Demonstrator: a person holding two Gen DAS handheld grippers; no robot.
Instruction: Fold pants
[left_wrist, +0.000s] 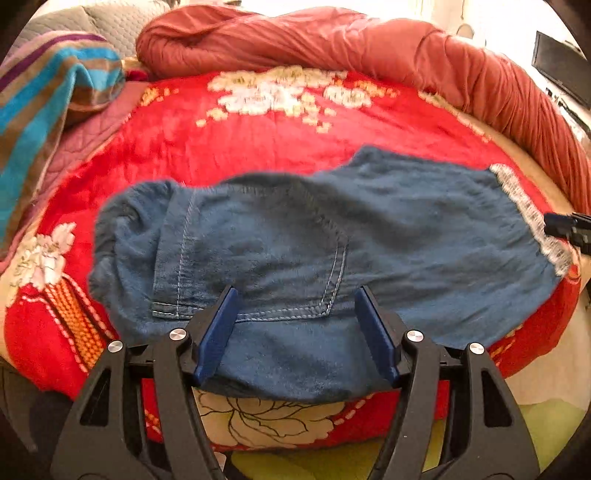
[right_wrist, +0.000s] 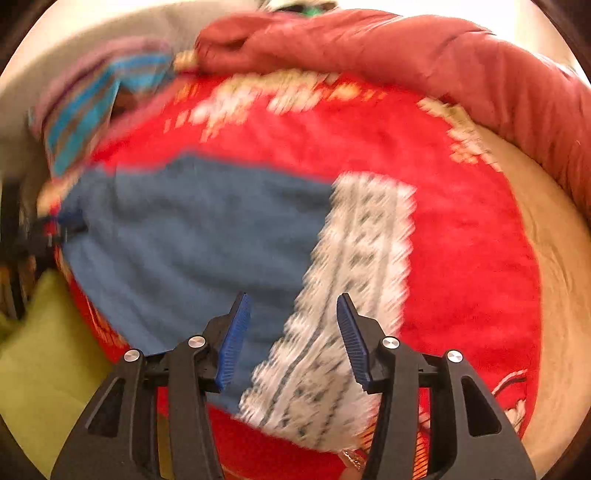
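Both claws, your left claw (left_wrist: 295, 328) and right claw (right_wrist: 293, 338), hang open and empty over the pants (left_wrist: 295, 236), folded short near the bed's (left_wrist: 258, 147) front edge; a final fold likely remains.

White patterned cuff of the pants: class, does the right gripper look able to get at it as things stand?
Probably yes. The right gripper stands open directly over the white patterned cuff, which lies flat on the red blanket with nothing covering it.
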